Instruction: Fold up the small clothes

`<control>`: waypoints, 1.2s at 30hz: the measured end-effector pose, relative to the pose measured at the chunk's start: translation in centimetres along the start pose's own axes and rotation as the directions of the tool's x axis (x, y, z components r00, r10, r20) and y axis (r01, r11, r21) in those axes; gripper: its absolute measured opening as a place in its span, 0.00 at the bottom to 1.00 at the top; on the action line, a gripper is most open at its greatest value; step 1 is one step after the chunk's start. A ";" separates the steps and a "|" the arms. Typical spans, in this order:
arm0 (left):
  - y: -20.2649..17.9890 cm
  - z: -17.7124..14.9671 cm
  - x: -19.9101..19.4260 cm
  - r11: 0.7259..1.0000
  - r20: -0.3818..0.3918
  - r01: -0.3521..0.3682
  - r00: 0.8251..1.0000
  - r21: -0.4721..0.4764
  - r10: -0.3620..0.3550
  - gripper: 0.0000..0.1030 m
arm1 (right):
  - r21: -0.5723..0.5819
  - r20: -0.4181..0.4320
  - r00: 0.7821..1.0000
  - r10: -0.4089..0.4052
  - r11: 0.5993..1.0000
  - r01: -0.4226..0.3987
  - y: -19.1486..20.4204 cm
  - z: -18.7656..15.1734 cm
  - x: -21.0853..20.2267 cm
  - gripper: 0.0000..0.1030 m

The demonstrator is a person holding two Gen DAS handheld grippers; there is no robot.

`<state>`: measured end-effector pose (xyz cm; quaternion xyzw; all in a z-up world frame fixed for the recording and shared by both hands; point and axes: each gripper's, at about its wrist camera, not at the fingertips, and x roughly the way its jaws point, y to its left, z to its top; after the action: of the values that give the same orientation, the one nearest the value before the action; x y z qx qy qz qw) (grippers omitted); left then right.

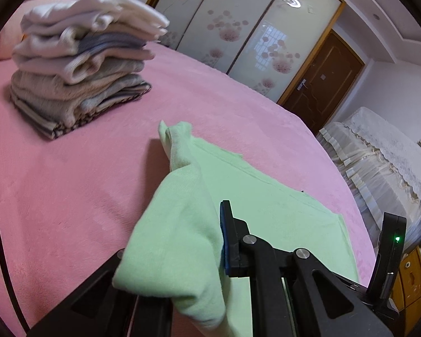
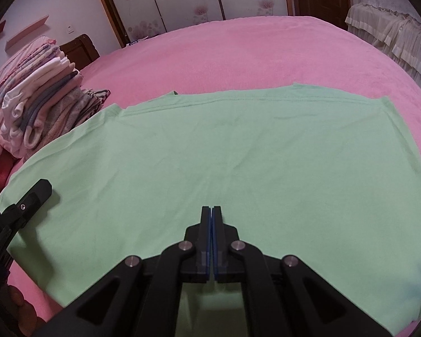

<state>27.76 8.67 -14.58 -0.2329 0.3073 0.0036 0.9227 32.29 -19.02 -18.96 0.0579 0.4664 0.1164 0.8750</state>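
A light green shirt (image 2: pixel 238 154) lies spread flat on the pink bed (image 2: pixel 238 50). My right gripper (image 2: pixel 212 210) is shut with its blue pads together and nothing between them, its tips over the shirt's near middle. My left gripper (image 1: pixel 219 213) is shut on a lifted edge of the green shirt (image 1: pixel 182 224). The cloth drapes over one finger and hides it, while the other finger (image 1: pixel 228 238) shows its blue pad. In the right wrist view the left gripper (image 2: pixel 38 192) sits at the shirt's left edge. In the left wrist view the right gripper's body (image 1: pixel 390 252) shows at the right.
A tall stack of folded clothes (image 1: pixel 78 70) (image 2: pixel 42 106) stands on the bed to the left of the shirt. Beyond the bed are flowered wardrobe doors (image 1: pixel 238 28), a brown door (image 1: pixel 322 78) and furniture under a cream lace cover (image 1: pixel 379 154).
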 end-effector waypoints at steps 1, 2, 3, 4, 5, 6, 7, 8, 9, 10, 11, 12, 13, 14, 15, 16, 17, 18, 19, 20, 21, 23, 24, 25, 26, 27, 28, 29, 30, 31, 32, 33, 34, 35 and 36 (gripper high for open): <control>-0.5 0.0 -0.1 1.000 0.006 0.001 1.000 0.012 -0.002 0.08 | 0.003 0.002 1.000 0.006 1.000 -0.006 -0.2 0.0 -0.3 0.00; -1.1 0.0 -0.3 1.000 0.011 0.005 1.000 0.027 -0.005 0.08 | 0.005 0.001 1.000 0.009 1.000 -0.009 -0.4 -0.1 -0.5 0.00; -1.8 0.0 -0.3 0.999 0.013 0.008 1.000 0.044 -0.008 0.08 | 0.008 0.000 1.000 0.012 1.000 -0.012 -0.5 -0.1 -0.7 0.00; -2.3 0.0 -0.4 0.998 0.015 0.011 1.000 0.058 -0.012 0.08 | 0.012 -0.002 1.000 0.020 1.000 -0.020 -0.9 -0.2 -0.9 0.00; -3.2 -0.1 -0.4 0.997 0.016 0.016 1.000 0.077 -0.017 0.08 | 0.018 -0.002 1.000 0.026 0.999 -0.026 -1.2 -0.3 -1.2 0.00; -4.0 -0.2 -0.4 0.995 0.017 0.020 1.000 0.093 -0.022 0.08 | 0.021 -0.001 0.999 0.032 0.999 -0.032 -1.4 -0.4 -1.4 0.00; -5.0 -0.3 -0.3 0.993 0.015 0.026 1.000 0.112 -0.028 0.08 | 0.028 0.003 0.999 0.040 0.999 -0.040 -1.9 -0.5 -1.8 0.00; -6.3 -0.3 0.0 0.991 0.011 0.032 0.999 0.132 -0.034 0.08 | 0.034 0.007 0.999 0.044 0.998 -0.044 -2.4 -0.7 -2.2 0.00; -7.4 -0.5 0.2 0.988 0.007 0.039 0.999 0.150 -0.041 0.08 | 0.039 0.012 0.999 0.047 0.998 -0.048 -3.0 -0.8 -2.7 0.00; -8.5 -0.7 0.5 0.985 0.002 0.046 0.999 0.167 -0.047 0.08 | 0.045 0.018 0.999 0.050 0.998 -0.051 -3.7 -1.1 -3.2 0.00; -9.8 -1.0 0.9 0.981 -0.007 0.057 0.998 0.185 -0.056 0.08 | 0.054 0.023 0.998 0.050 0.997 -0.051 -4.6 -1.3 -3.9 0.00; -10.9 -1.3 1.2 0.978 -0.015 0.067 0.998 0.199 -0.065 0.08 | 0.062 0.027 0.998 0.051 0.997 -0.053 -5.2 -1.4 -4.3 0.00; -12.2 -1.7 1.6 0.974 -0.024 0.080 0.997 0.214 -0.077 0.08 | 0.076 0.034 0.998 0.052 0.996 -0.054 -6.2 -1.6 -5.0 0.00; -13.7 -2.2 1.9 0.968 -0.032 0.097 0.995 0.232 -0.092 0.08 | 0.088 0.041 0.998 0.049 0.995 -0.052 -7.2 -1.8 -5.6 0.00; -15.3 -2.9 2.2 0.960 -0.040 0.115 0.993 0.255 -0.109 0.08 | 0.101 0.050 0.998 0.043 0.994 -0.048 -8.2 -2.0 -6.3 0.00; -16.6 -3.5 2.2 0.952 -0.045 0.128 0.992 0.278 -0.120 0.08 | 0.122 0.063 0.997 0.035 0.992 -0.042 -9.7 -2.4 -7.3 0.00; -18.2 -4.4 2.4 0.940 -0.052 0.146 0.989 0.308 -0.136 0.08 | 0.134 0.070 0.997 0.029 0.990 -0.038 -10.5 -2.6 -7.8 0.00; -19.6 -5.3 2.5 0.927 -0.062 0.163 0.987 0.336 -0.151 0.08 | 0.150 0.080 0.997 0.019 0.988 -0.031 -11.7 -2.9 -8.6 0.00; -21.1 -6.4 2.8 0.911 -0.082 0.185 0.983 0.369 -0.166 0.08 | 0.166 0.089 0.996 0.006 0.986 -0.021 -12.9 -3.4 -9.5 0.00; -22.4 -7.5 3.0 0.894 -0.109 0.209 0.978 0.396 -0.181 0.08 | 0.178 0.097 0.995 -0.007 0.984 -0.010 -13.9 -3.8 -10.2 0.00; -23.6 -8.7 3.3 0.875 -0.137 0.234 0.972 0.423 -0.193 0.08 | 0.192 0.105 0.994 -0.028 0.981 0.008 -15.3 -4.4 -11.1 0.00; -25.7 -10.8 3.7 0.835 -0.190 0.270 0.961 0.479 -0.202 0.08 | 0.212 0.111 0.990 -0.082 0.976 0.057 -17.2 -5.4 -12.3 0.00; -26.4 -11.8 3.9 0.814 -0.218 0.291 0.954 0.502 -0.206 0.08 | 0.219 0.111 0.989 -0.097 0.973 0.070 -17.8 -5.7 -12.6 0.00; -27.1 -13.0 3.9 0.787 -0.255 0.315 0.945 0.531 -0.206 0.08 | 0.230 0.111 0.987 -0.117 0.969 0.089 -18.6 -6.2 -13.1 0.00; -27.6 -13.9 3.9 0.768 -0.277 0.325 0.940 0.552 -0.198 0.09 | 0.238 0.110 0.985 -0.134 0.966 0.104 -19.3 -6.7 -13.6 0.00; -28.0 -14.6 3.8 0.752 -0.291 0.325 0.939 0.574 -0.184 0.10 | 0.246 0.112 0.983 -0.148 0.962 0.117 -20.0 -7.3 -14.1 0.00; -28.1 -15.3 3.6 0.736 -0.298 0.319 0.940 0.597 -0.166 0.12 | 0.248 0.109 0.982 -0.151 0.961 0.120 -20.2 -7.5 -14.2 0.00; -28.1 -15.6 3.5 0.731 -0.305 0.325 0.938 0.601 -0.166 0.18 | 0.248 0.107 0.982 -0.154 0.961 0.123 -20.2 -7.7 -14.3 0.03; -27.9 -15.7 3.3 0.730 -0.314 0.335 0.934 0.596 -0.172 0.21 | 0.247 0.105 0.981 -0.164 0.960 0.134 -20.4 -8.0 -14.5 0.04; -27.8 -15.9 2.9 0.731 -0.321 0.345 0.930 0.589 -0.180 0.23 | 0.244 0.102 0.980 -0.168 0.960 0.139 -20.2 -8.0 -14.5 0.04; -27.7 -15.8 2.6 0.733 -0.329 0.356 0.925 0.580 -0.189 0.28 | 0.239 0.101 0.980 -0.171 0.960 0.142 -20.2 -7.9 -14.5 0.04; -27.5 -15.6 2.2 0.736 -0.334 0.364 0.922 0.571 -0.196 0.31 | 0.237 0.100 0.980 -0.172 0.961 0.144 -20.1 -8.0 -14.5 0.03; -27.1 -15.3 1.4 0.743 -0.340 0.374 0.917 0.554 -0.208 0.32 | 0.236 0.100 0.981 -0.168 0.961 0.141 -20.0 -8.0 -14.5 0.03; -26.4 -14.8 0.9 0.751 -0.344 0.383 0.913 0.538 -0.220 0.35 | 0.238 0.103 0.981 -0.161 0.962 0.133 -19.9 -8.0 -14.6 0.03; -25.8 -14.4 0.1 0.758 -0.347 0.396 0.907 0.518 -0.238 0.42 | 0.240 0.106 0.982 -0.156 0.962 0.127 -20.1 -8.1 -14.7 0.03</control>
<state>23.62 -20.60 -13.69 0.0102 0.3675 -0.2776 0.8875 20.72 -42.24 -15.90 0.1332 0.4246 -0.0057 0.8955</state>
